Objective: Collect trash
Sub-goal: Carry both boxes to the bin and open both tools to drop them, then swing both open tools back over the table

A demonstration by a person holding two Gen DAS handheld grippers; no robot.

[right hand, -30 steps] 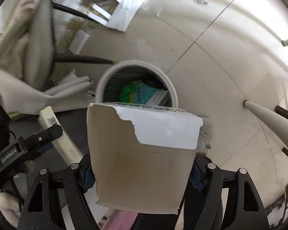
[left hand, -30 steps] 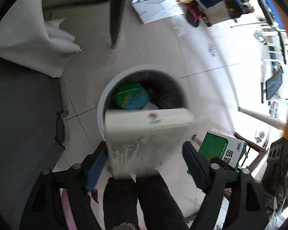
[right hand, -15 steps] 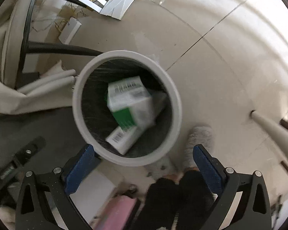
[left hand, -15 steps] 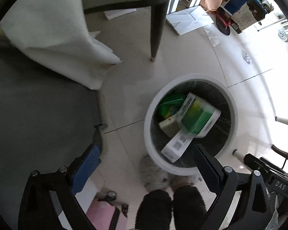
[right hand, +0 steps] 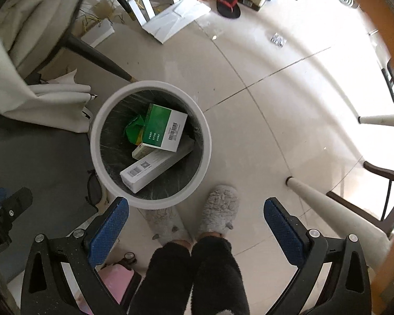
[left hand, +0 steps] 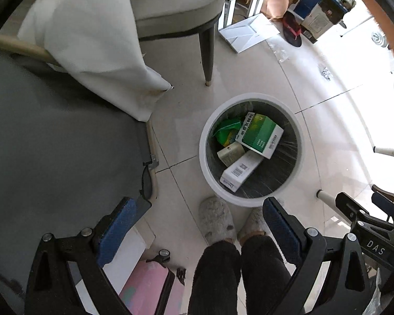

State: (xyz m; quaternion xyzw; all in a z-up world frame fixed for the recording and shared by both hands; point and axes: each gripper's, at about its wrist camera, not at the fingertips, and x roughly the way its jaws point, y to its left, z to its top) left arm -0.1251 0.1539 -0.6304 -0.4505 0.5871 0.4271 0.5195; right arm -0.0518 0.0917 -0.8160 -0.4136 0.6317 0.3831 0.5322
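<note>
A round white trash bin [left hand: 205, 165] [right hand: 94, 141] stands on the tiled floor below both grippers. Inside lie a green and white box [left hand: 260, 135] [right hand: 164, 127], a long white box with a barcode [left hand: 240, 170] [right hand: 155, 166], a small pale box [left hand: 229, 153] and a green wrapper [left hand: 226, 130] [right hand: 134, 128]. My left gripper [left hand: 201, 225] is open and empty, high above the floor in front of the bin. My right gripper [right hand: 197, 223] is open and empty, also high above, with the bin to its front left.
A grey table top [left hand: 52, 136] with a white cloth [left hand: 92, 42] lies to the left. A chair leg [left hand: 206, 52] stands beyond the bin. Flat cardboard [left hand: 249, 31] and clutter lie farther back. The person's slippers [right hand: 218, 215] stand near the bin. A white table leg [right hand: 328, 204] is at right.
Both grippers let go of their boxes, which fell into the bin and settled. Both grippers then rose and drew back from the bin, jaws wide open.
</note>
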